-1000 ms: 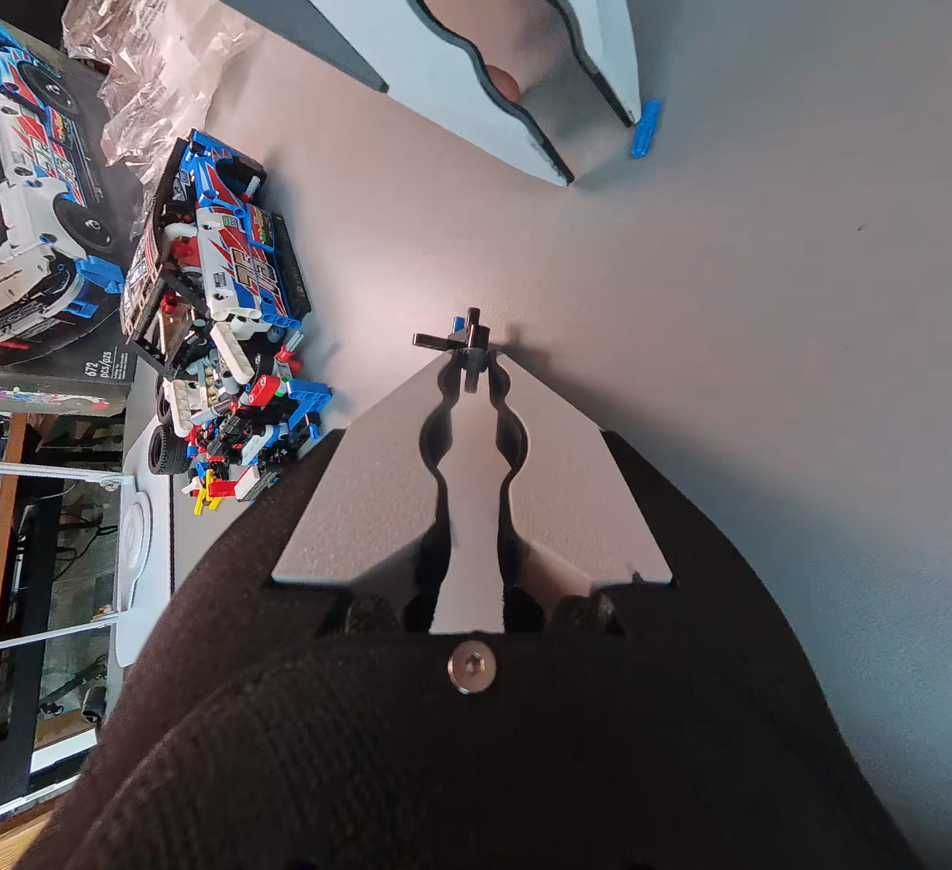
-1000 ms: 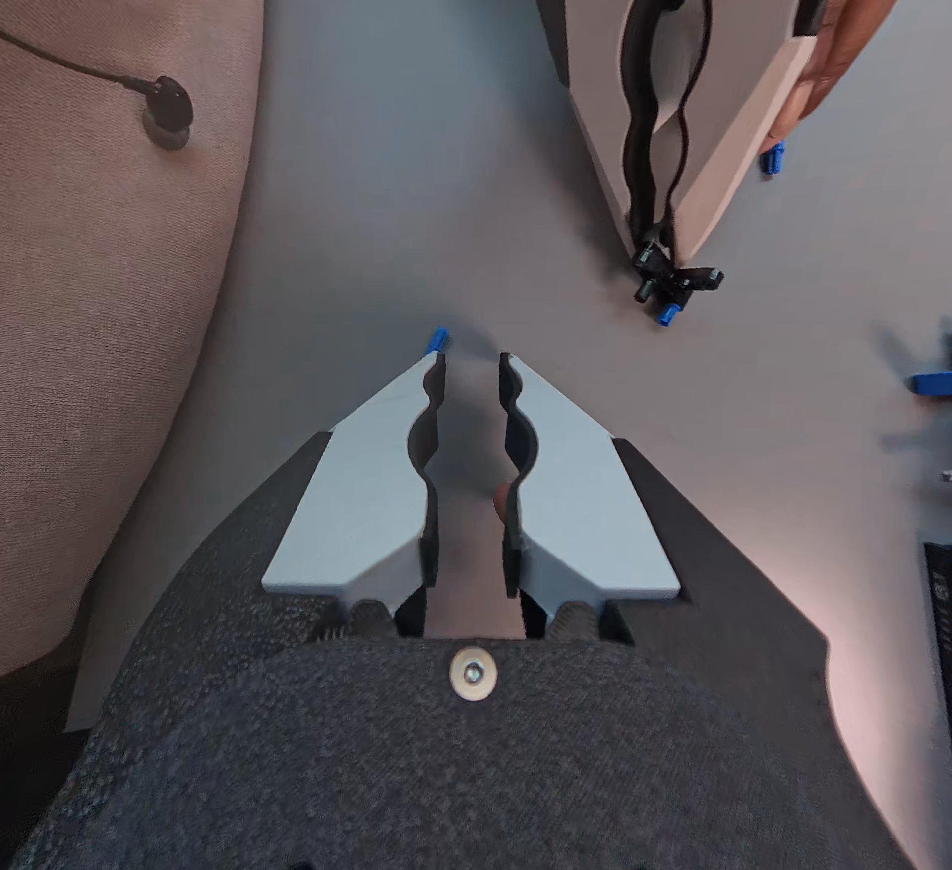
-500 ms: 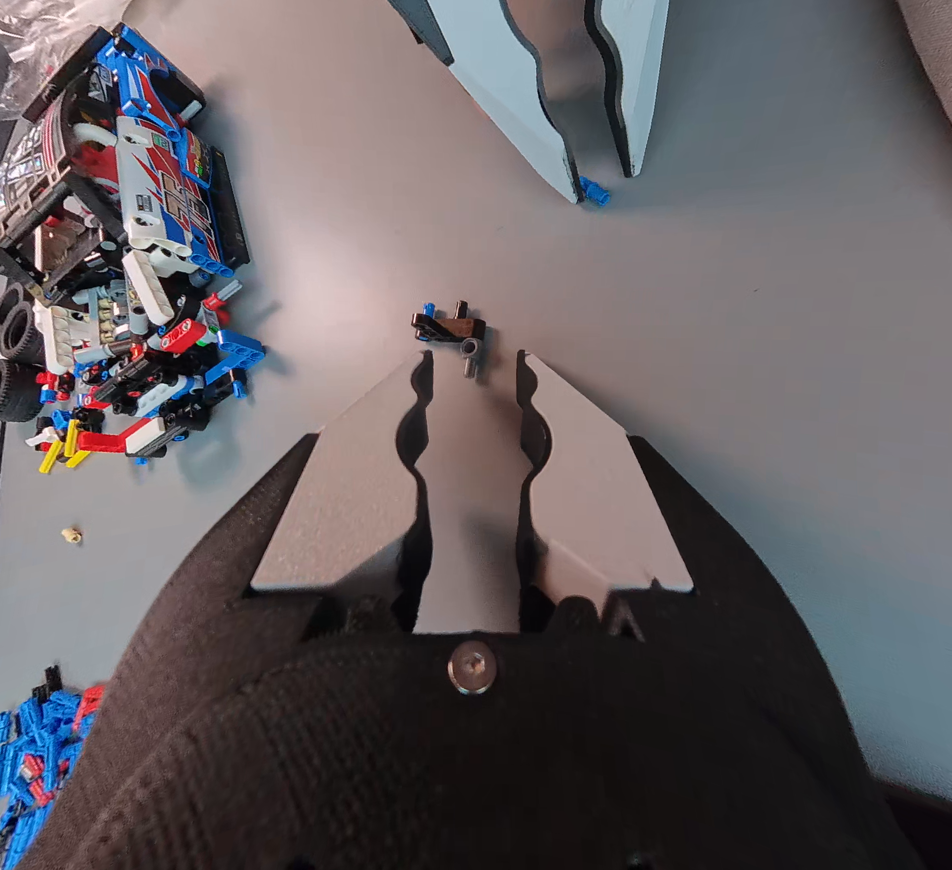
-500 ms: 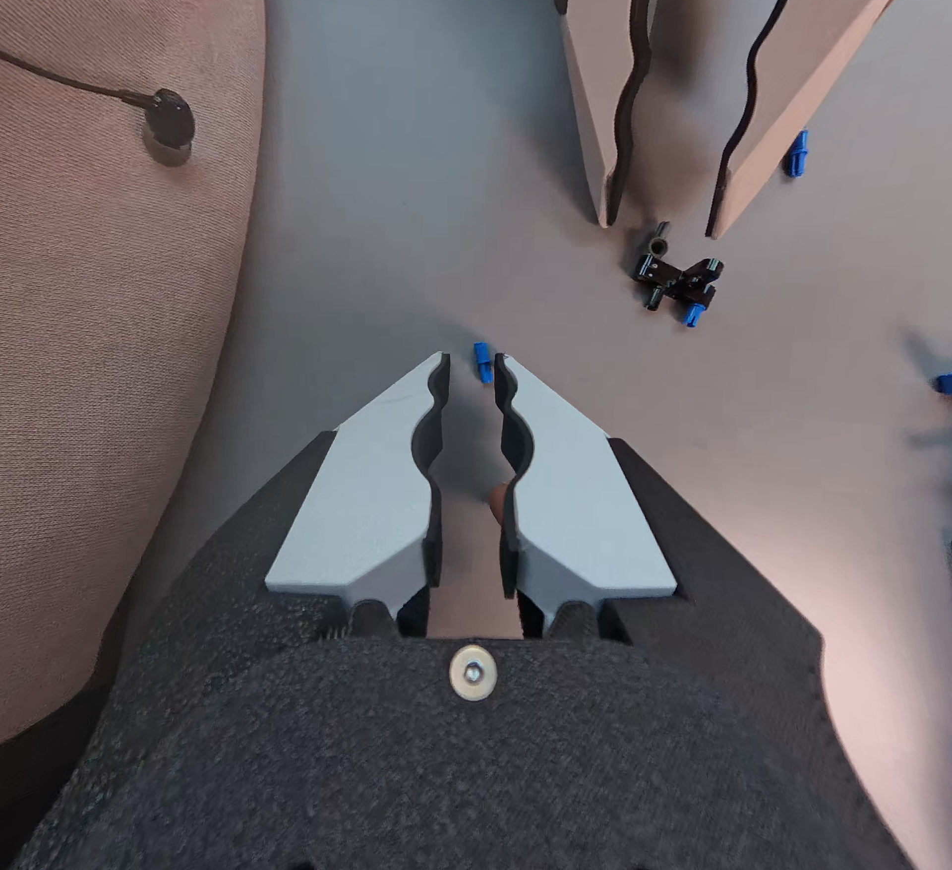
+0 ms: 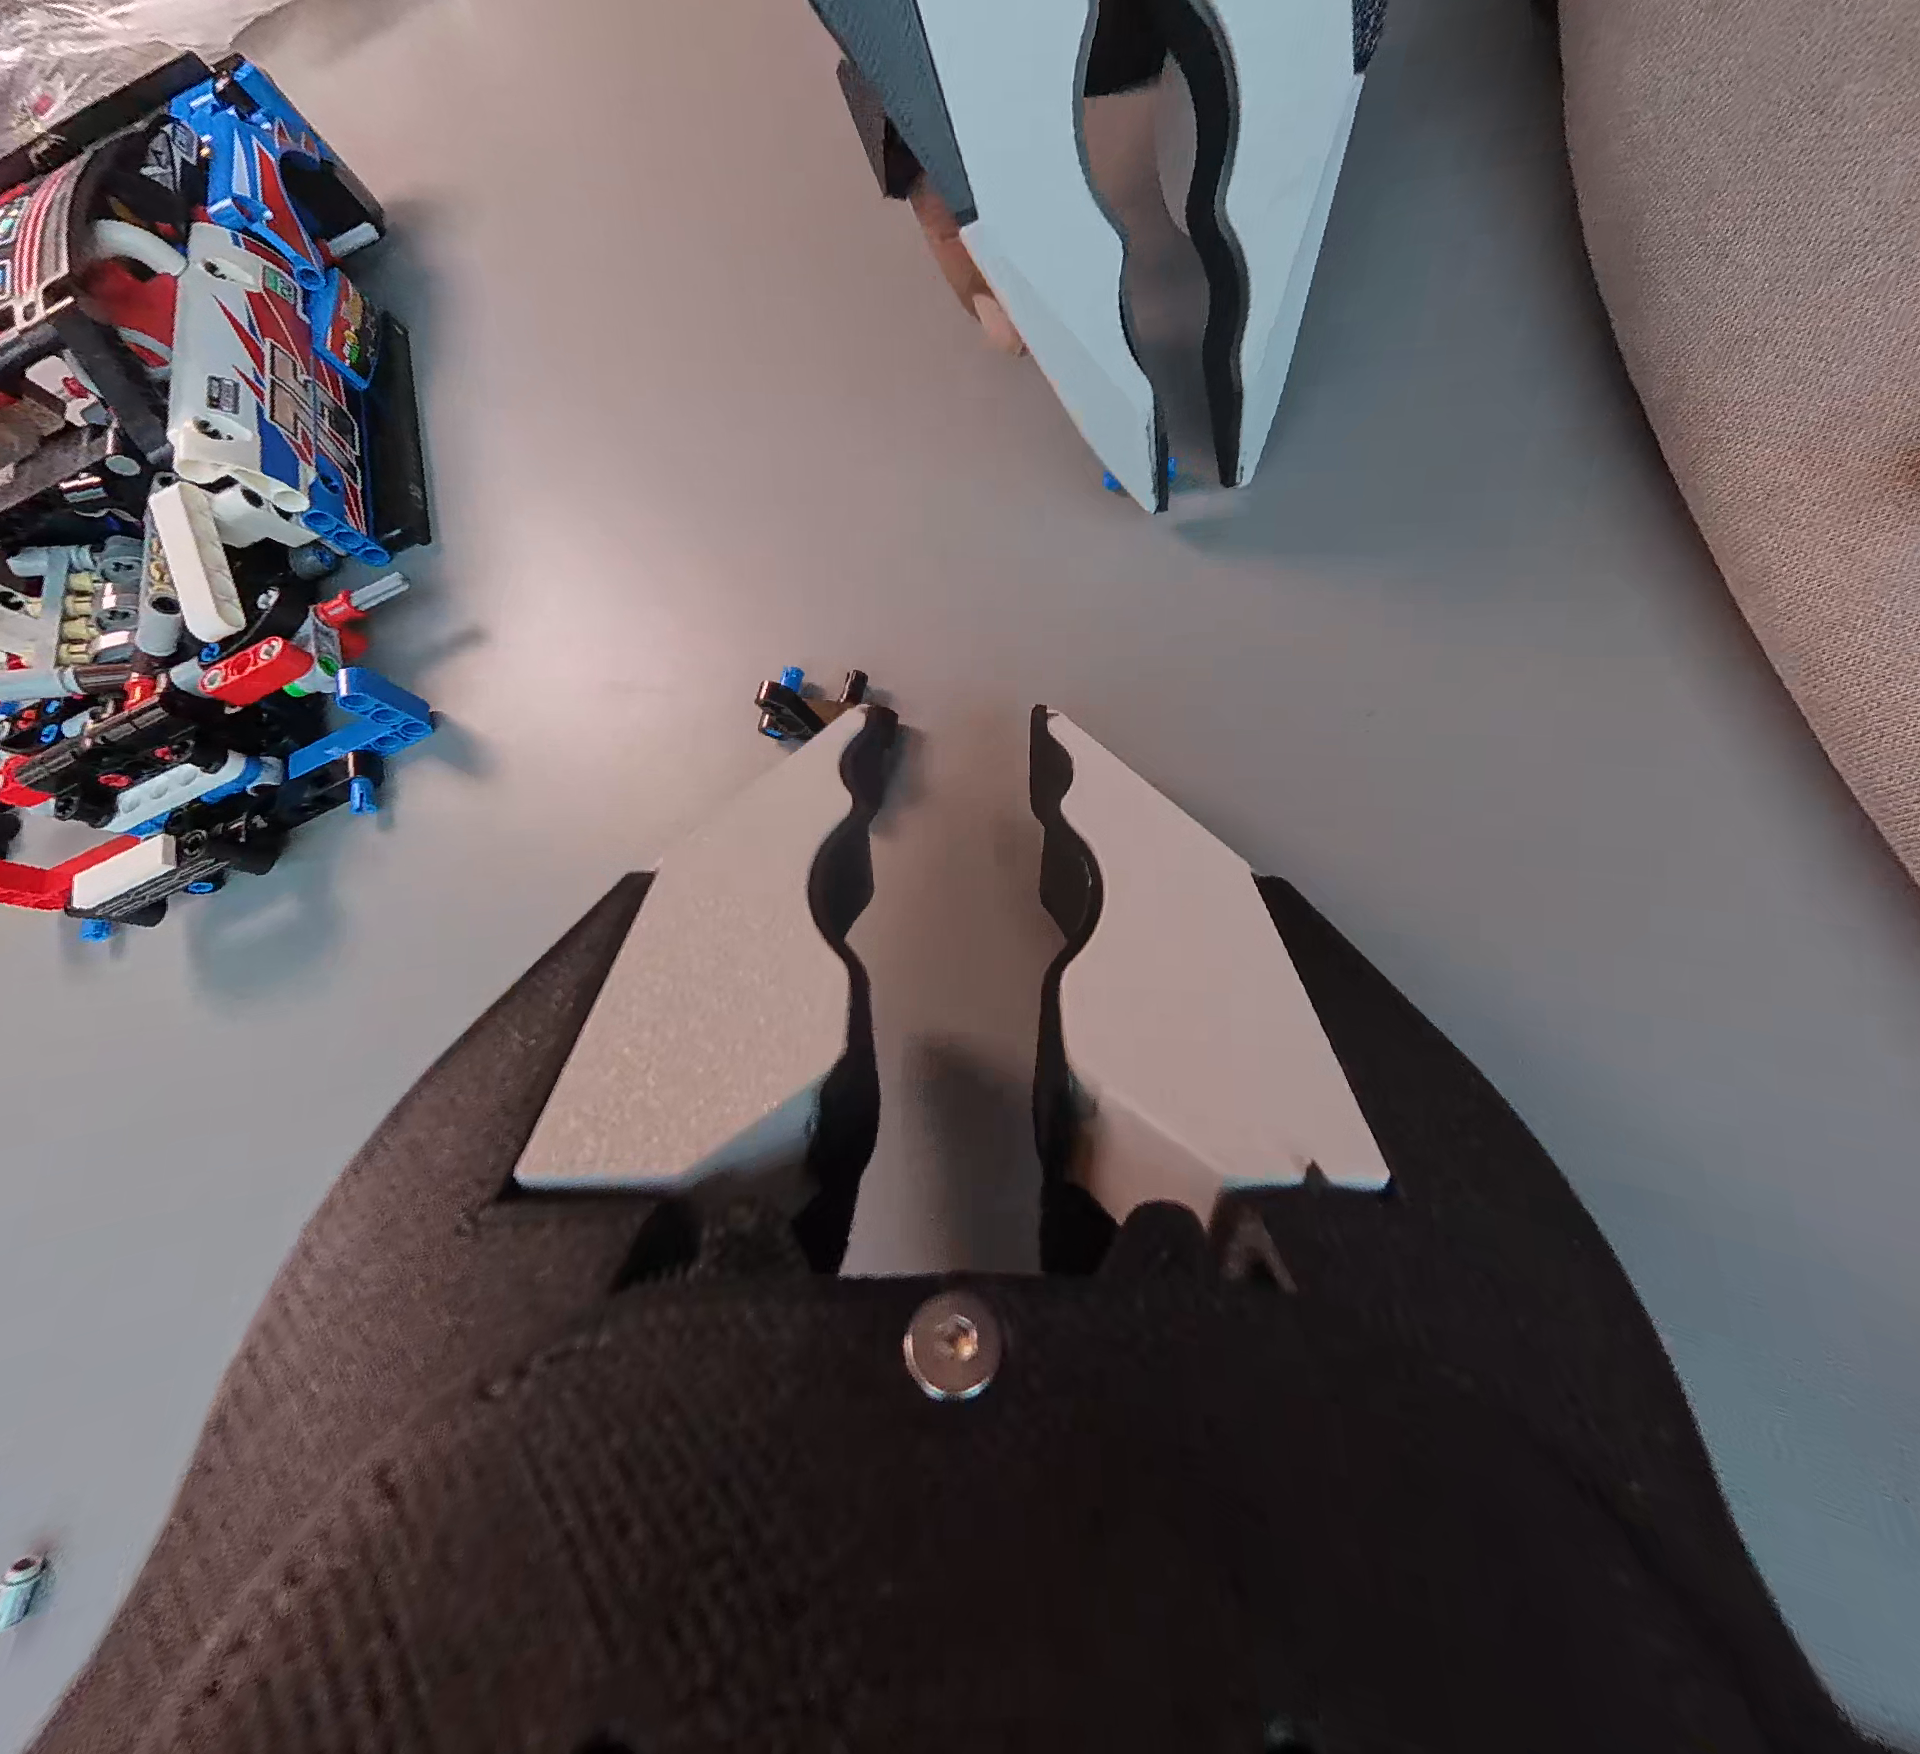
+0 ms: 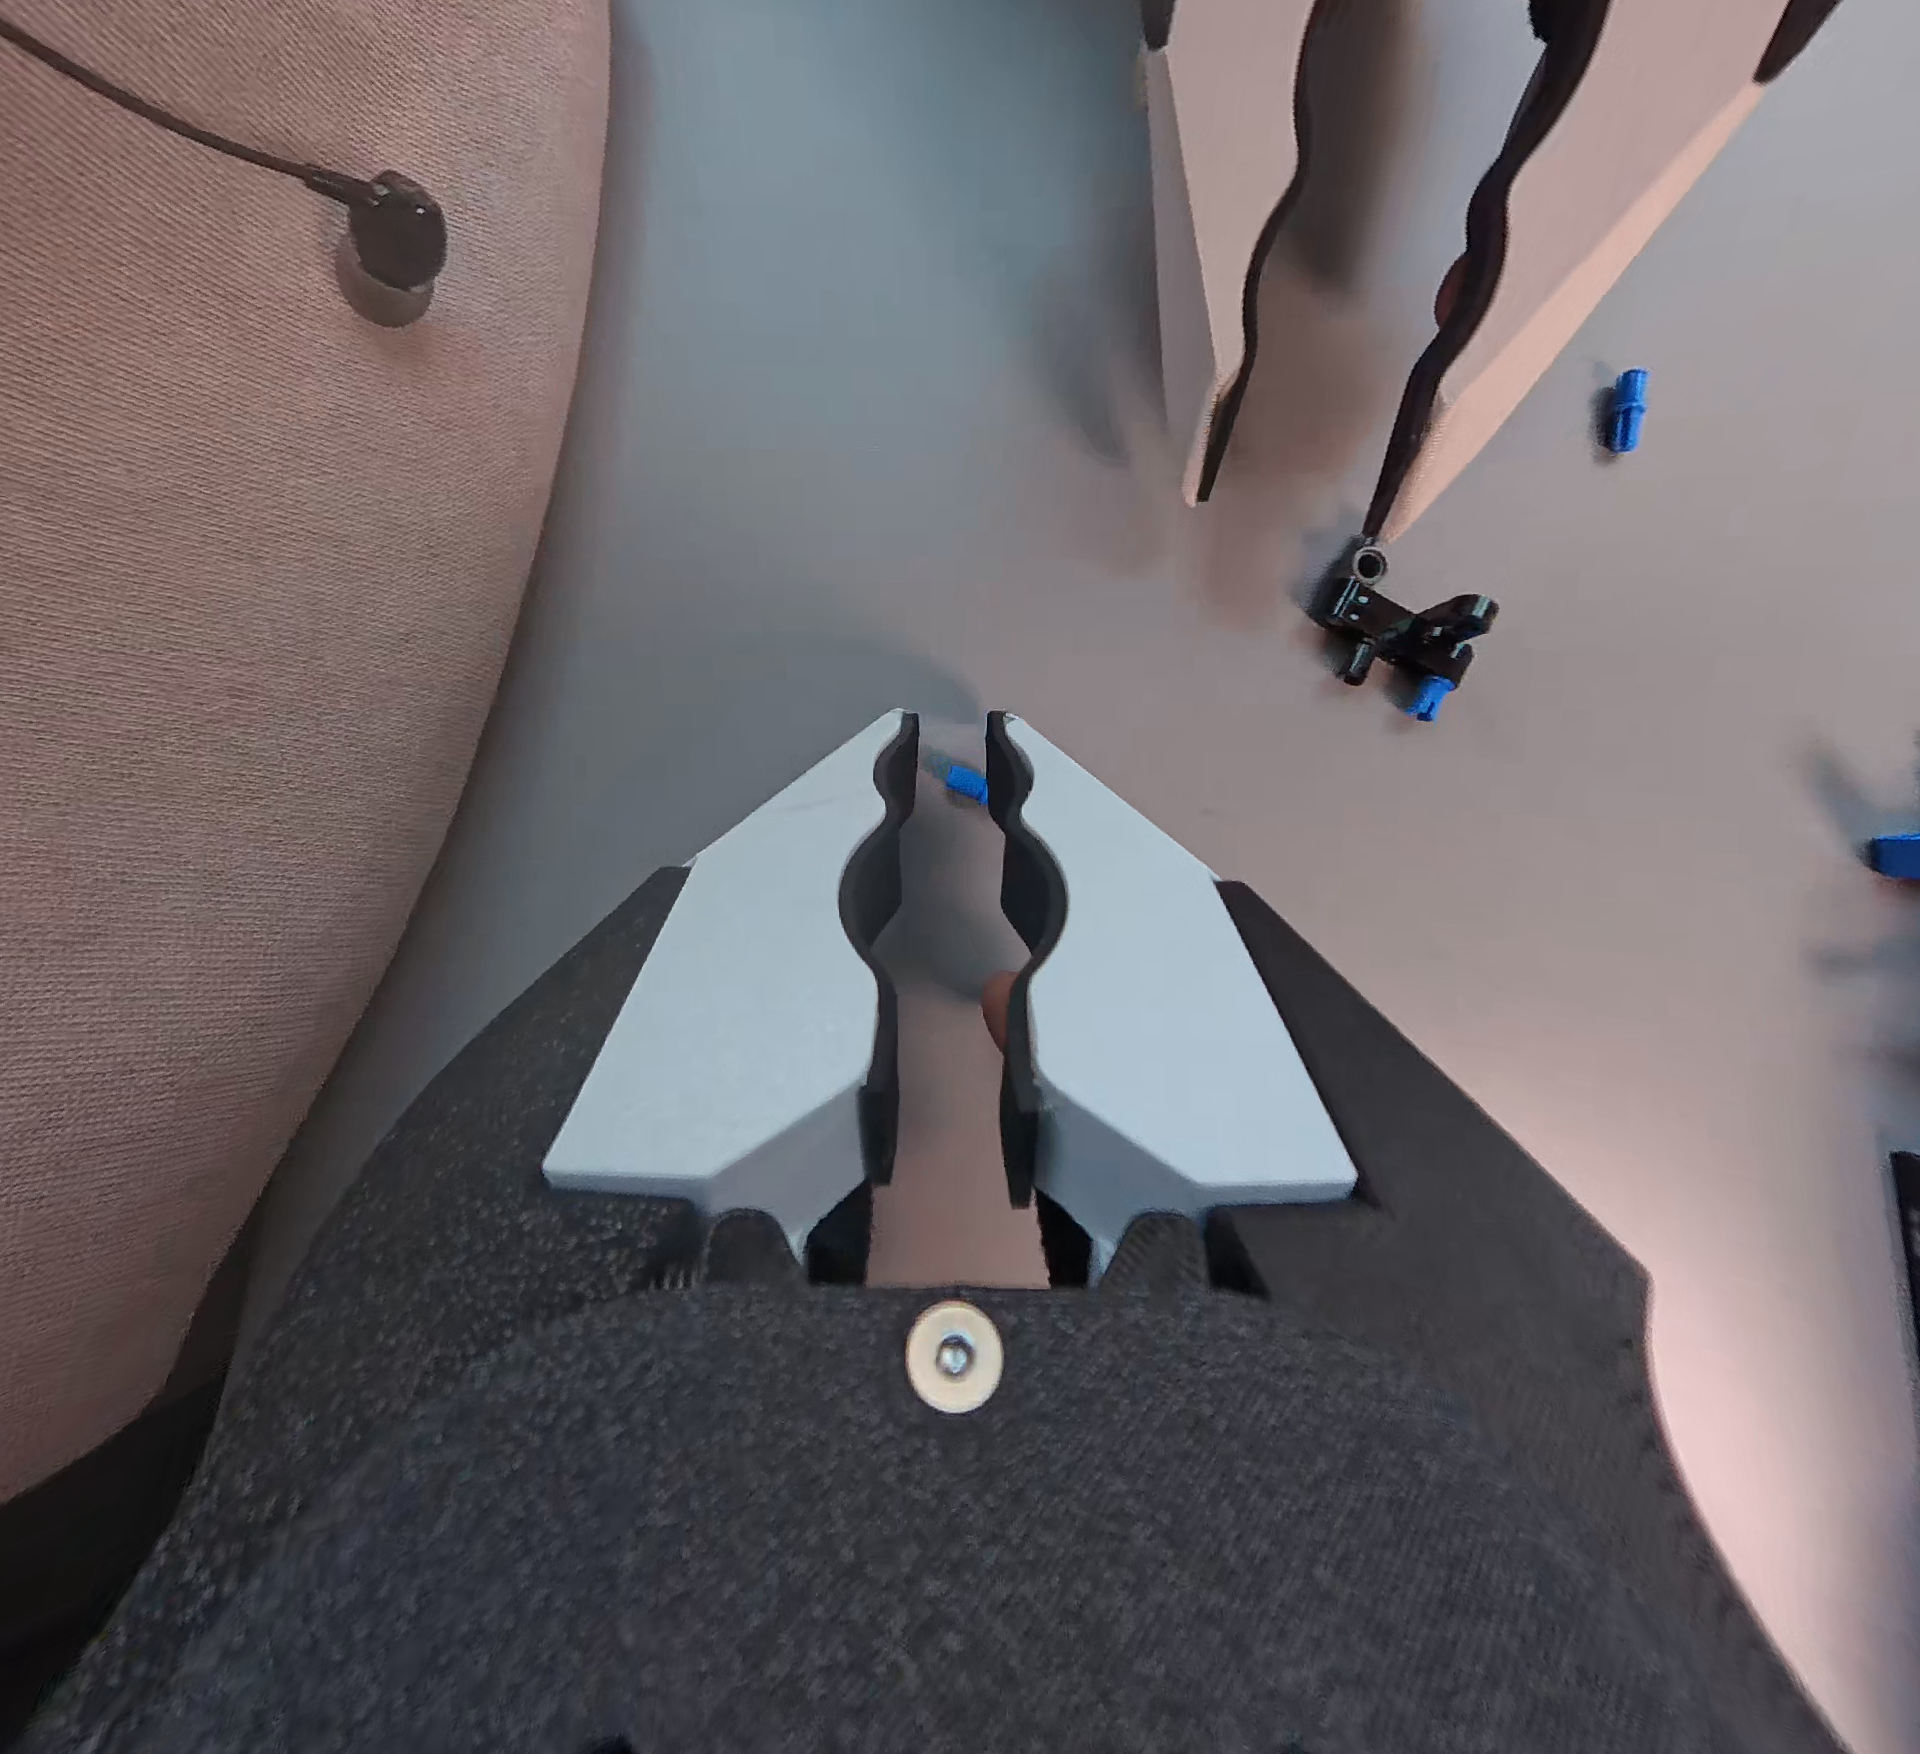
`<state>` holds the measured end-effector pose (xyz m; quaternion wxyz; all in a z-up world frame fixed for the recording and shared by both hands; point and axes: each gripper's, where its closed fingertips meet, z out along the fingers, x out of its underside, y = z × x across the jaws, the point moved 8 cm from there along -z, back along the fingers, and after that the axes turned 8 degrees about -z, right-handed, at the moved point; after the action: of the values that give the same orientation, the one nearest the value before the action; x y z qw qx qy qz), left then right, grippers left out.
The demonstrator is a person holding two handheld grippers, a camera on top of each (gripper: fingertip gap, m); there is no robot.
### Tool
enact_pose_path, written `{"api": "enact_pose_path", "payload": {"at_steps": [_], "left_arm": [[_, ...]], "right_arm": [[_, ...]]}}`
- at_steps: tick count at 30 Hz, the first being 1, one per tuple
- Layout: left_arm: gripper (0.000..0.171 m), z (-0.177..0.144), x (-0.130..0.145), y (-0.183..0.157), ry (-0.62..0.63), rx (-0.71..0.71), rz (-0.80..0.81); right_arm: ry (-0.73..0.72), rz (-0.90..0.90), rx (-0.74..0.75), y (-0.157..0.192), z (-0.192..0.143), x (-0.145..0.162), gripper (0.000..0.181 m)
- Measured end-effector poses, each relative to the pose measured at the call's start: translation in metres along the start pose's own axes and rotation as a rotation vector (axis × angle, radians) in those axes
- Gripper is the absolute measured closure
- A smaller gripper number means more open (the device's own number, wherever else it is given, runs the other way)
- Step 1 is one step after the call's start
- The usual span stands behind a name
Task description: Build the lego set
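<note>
Since the earlier frames, left gripper [image 5: 951, 717] has released the black connector assembly [image 6: 1397, 624] and spread its jaws wide; the assembly lies on the grey table [image 5: 644, 416], touching or just beside one fingertip. Right gripper [image 6: 951, 717] has narrowed its gap around a blue pin [image 6: 961, 779], which sits between the fingertips; whether the pads touch it cannot be told. A partly built car [image 5: 197, 478] stands well apart.
</note>
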<state>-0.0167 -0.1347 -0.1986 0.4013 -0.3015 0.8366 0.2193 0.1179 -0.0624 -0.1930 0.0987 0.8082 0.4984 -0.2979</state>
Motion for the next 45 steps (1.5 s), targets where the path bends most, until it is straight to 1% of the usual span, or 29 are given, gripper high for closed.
{"api": "enact_pose_path", "payload": {"at_steps": [4,7,11,13,16,19,21,26,28,31,34,38,45], "left_arm": [[0.146,0.001,0.001,0.001,0.002,-0.001,-0.005],[0.147,0.001,0.000,0.002,-0.006,-0.015,-0.007],[0.147,-0.002,0.000,0.008,-0.024,-0.057,-0.030],[0.146,-0.003,0.000,0.012,-0.028,-0.082,-0.052],[0.144,-0.004,0.002,0.018,-0.034,-0.103,-0.092],[0.144,-0.005,0.004,0.024,-0.034,-0.130,-0.131],[0.146,-0.005,0.005,0.029,-0.027,-0.150,-0.155],[0.146,-0.001,0.004,0.034,-0.014,-0.127,-0.187],[0.145,0.002,0.004,0.035,0.000,-0.091,-0.206],[0.145,0.007,0.004,0.039,0.025,-0.056,-0.210],[0.145,0.009,0.001,0.039,0.021,-0.030,-0.210],[0.146,0.009,0.001,0.037,0.010,-0.031,-0.199],[0.147,0.008,0.002,0.034,0.004,-0.030,-0.200]], "right_arm": [[0.023,0.009,0.010,0.009,-0.006,0.005,0.170],[0.020,0.060,0.054,0.012,-0.015,0.012,0.170],[0.030,0.259,0.144,0.009,-0.025,0.026,0.167],[0.017,0.377,0.147,0.010,-0.025,0.027,0.162],[0.028,0.454,0.190,0.014,-0.020,0.025,0.160],[0.062,0.480,0.242,0.015,-0.016,0.022,0.163],[0.087,0.476,0.285,0.014,-0.016,0.023,0.173],[0.082,0.451,0.274,0.012,-0.016,0.024,0.177],[0.078,0.442,0.267,0.010,-0.016,0.025,0.177],[0.074,0.445,0.249,0.008,-0.015,0.023,0.172],[0.074,0.448,0.257,0.008,-0.014,0.022,0.172],[0.068,0.455,0.279,0.005,-0.015,0.025,0.177],[0.077,0.469,0.295,0.000,-0.016,0.027,0.173]]}}
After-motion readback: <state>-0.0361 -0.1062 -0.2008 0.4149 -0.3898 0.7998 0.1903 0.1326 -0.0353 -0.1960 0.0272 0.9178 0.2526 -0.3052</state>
